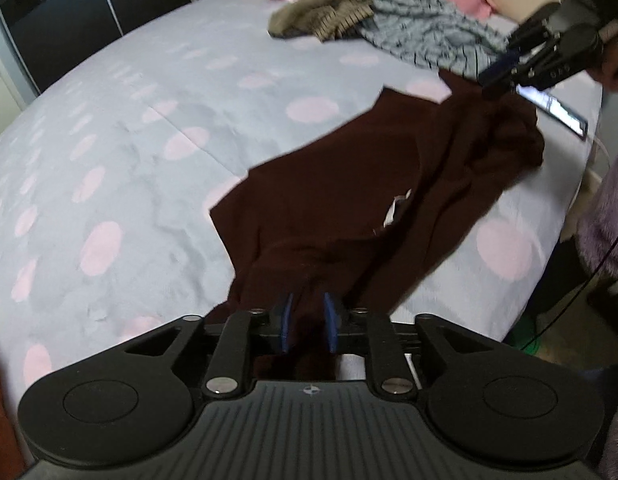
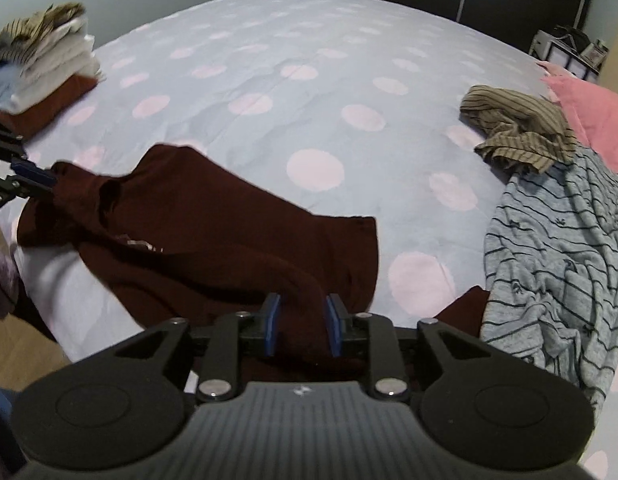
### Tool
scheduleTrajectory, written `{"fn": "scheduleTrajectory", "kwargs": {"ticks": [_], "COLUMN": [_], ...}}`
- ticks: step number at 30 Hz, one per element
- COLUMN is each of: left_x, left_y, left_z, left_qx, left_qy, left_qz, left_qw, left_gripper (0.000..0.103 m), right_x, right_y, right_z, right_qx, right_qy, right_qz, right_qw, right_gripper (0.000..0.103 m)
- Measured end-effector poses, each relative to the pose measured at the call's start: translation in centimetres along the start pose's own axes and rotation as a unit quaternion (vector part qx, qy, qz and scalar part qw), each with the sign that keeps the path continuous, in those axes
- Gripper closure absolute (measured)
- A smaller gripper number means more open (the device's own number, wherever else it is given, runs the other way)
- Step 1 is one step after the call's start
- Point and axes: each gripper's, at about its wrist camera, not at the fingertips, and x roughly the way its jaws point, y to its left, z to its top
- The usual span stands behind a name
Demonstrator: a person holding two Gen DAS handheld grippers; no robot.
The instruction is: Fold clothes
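A dark maroon garment [image 1: 369, 168] lies stretched across the near edge of the bed; it also shows in the right wrist view [image 2: 213, 232]. My left gripper [image 1: 308, 322] is shut on one bunched end of it. My right gripper [image 2: 302, 320] is shut on the other end, and shows in the left wrist view [image 1: 505, 72] at the far right. The left gripper shows in the right wrist view [image 2: 31, 180] at the left edge, holding the cloth. The garment sags between the two grippers, with a white label [image 1: 393, 210] showing.
The bed [image 1: 149, 120] has a pale blue cover with pink dots. An olive striped garment [image 2: 517, 132] and a grey striped garment [image 2: 561, 248] lie unfolded by a pink pillow [image 2: 597, 116]. A stack of folded clothes [image 2: 45, 68] sits at the far left. A phone [image 1: 553, 108] lies near the edge.
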Motion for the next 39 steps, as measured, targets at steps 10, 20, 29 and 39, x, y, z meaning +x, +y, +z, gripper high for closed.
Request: {"fn": "scheduleTrajectory", "kwargs": {"ticks": [10, 20, 29, 39], "left_x": [1.5, 2.7, 2.2, -6.4], "left_y": [0.6, 2.0, 2.2, 5.5], "left_z": [0.1, -0.9, 0.2, 0.1], "left_qx": [-0.002, -0.036, -0.056, -0.151], "left_qy": [0.015, 0.037, 0.016, -0.147], "left_qz": [-0.008, -0.009, -0.007, 0.049], "left_qw": [0.9998, 0.9986, 0.9983, 0.9763], "left_gripper": [0.075, 0.075, 0.101, 0.103], "right_x": [3.3, -0.1, 0.8, -1.9], "right_y": [0.0, -0.5, 0.2, 0.5], "right_z": [0.7, 0.8, 0.2, 1.0], "right_qx": [-0.059, -0.044, -0.059, -0.042], "right_qy": [0.023, -0.014, 0.011, -0.047], "right_qz": [0.003, 0.018, 0.004, -0.031], "right_qw": [0.998, 0.999, 0.998, 0.998], "right_gripper": [0.065, 0.098, 0.098, 0.098]}}
